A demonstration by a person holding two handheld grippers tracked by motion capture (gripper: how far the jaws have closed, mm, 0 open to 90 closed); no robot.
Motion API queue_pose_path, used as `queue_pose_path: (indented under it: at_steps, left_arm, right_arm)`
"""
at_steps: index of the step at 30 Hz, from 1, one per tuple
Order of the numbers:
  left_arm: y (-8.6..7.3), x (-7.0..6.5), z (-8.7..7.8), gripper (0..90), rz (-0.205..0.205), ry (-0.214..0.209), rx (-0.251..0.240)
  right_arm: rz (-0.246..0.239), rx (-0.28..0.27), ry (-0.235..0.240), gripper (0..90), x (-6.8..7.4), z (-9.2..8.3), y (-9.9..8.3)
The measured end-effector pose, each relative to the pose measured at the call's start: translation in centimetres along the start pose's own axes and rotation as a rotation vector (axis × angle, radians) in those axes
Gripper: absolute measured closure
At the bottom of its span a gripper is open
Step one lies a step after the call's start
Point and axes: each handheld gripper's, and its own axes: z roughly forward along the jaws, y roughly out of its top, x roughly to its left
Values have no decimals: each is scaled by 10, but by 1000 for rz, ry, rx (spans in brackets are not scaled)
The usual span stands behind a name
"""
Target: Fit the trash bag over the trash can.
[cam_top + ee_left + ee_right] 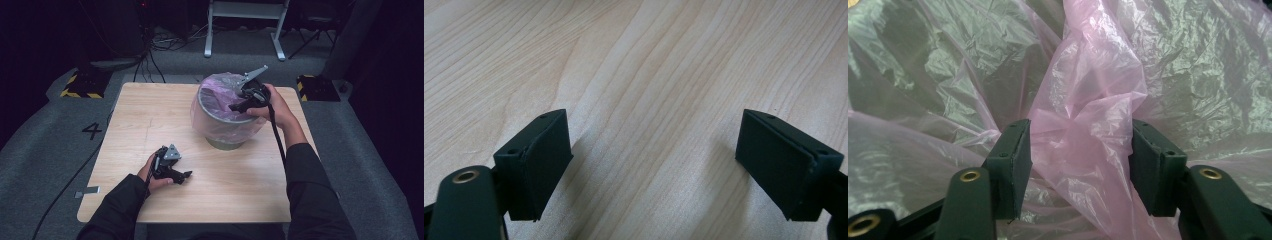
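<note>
Wooden table (150,115) with a lined bin (222,127).
Right gripper (1080,165) jaws bracket a fold of the pink bag (1088,100), grip uncertain; left gripper (654,165) rests released.

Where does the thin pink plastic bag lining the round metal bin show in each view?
High view: the thin pink plastic bag drapes over the round metal bin, right of centre on the wooden table.
Left gripper view: bare wooden table between the open left gripper jaws; the bag is not in it.
Right gripper view: a bunched fold of the bag rises between the right gripper jaws.
Shared landmark: the right gripper at the bin's mouth.
</note>
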Motion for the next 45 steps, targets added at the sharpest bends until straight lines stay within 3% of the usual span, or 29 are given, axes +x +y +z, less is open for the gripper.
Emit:
queue_pose_path:
  at_steps: [7,14,22,41,45]
  left_arm:
    - [0,0,0,145,0,0,0]
    - [0,0,0,145,0,0,0]
    - [0,0,0,144,0,0,0]
    - [0,0,0,144,0,0,0]
    - [0,0,0,144,0,0,1]
  right_arm:
    - [-22,96,-51,307,1,9,7]
    - [-49,197,-105,268,5,17,13]
    - [-54,232,-117,257,7,19,14]
    - [-9,148,-130,252,6,15,10]
    - [4,92,-151,240,7,10,10]
